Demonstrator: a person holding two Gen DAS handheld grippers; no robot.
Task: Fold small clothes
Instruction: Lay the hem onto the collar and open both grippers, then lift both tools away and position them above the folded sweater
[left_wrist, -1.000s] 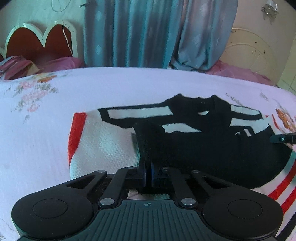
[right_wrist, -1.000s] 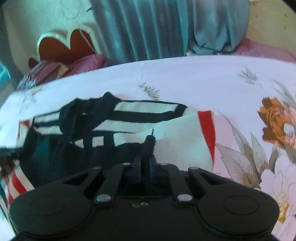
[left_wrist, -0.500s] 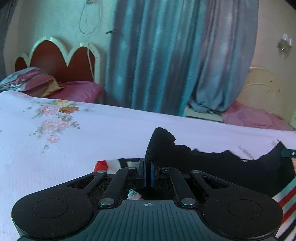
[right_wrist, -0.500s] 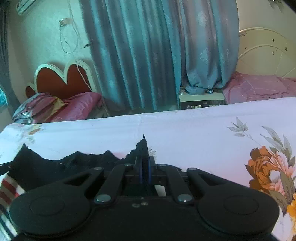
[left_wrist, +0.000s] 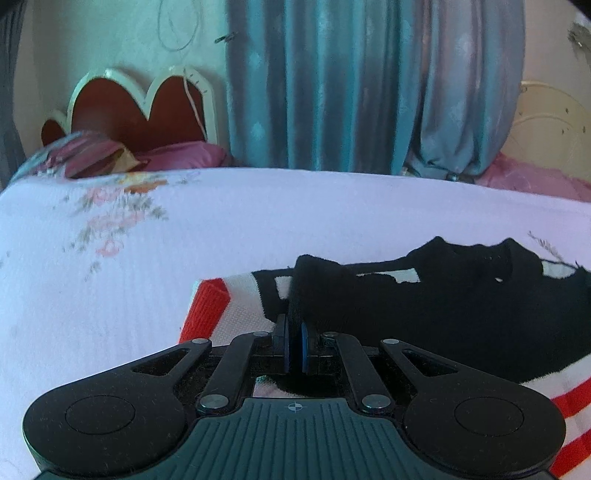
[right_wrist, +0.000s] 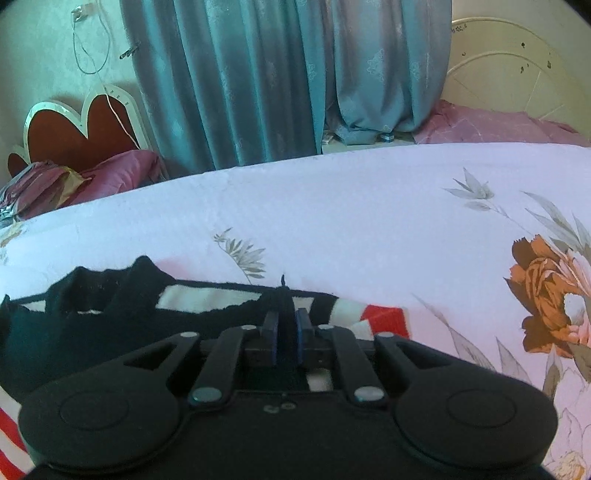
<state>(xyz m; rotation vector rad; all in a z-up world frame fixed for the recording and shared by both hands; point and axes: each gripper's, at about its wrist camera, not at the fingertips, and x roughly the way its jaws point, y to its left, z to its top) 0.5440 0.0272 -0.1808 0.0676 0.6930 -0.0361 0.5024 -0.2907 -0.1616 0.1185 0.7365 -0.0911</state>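
Observation:
A small black knit sweater (left_wrist: 443, 314) with white and red stripes lies on the bed, its black part folded over the striped part. My left gripper (left_wrist: 294, 332) sits low over the sweater's left side. Its jaws are just starting to open, and the blue pads still pinch a thick fold of black fabric. In the right wrist view the sweater (right_wrist: 92, 325) spreads to the left. My right gripper (right_wrist: 286, 332) is at the sweater's right edge near a red cuff (right_wrist: 384, 317). Its jaws are opening, with a thin black edge of fabric loose between the parted pads.
The white bedsheet (left_wrist: 258, 221) with flower prints stretches ahead and to both sides. A red scalloped headboard (left_wrist: 129, 107) and pink pillows (left_wrist: 177, 155) lie far left. Blue curtains (right_wrist: 277, 74) hang behind the bed. A large orange flower print (right_wrist: 546, 291) marks the sheet at right.
Both grippers lifted the black edge, carried it forward and lowered it onto the striped part of the sweater. The right pads have parted a little.

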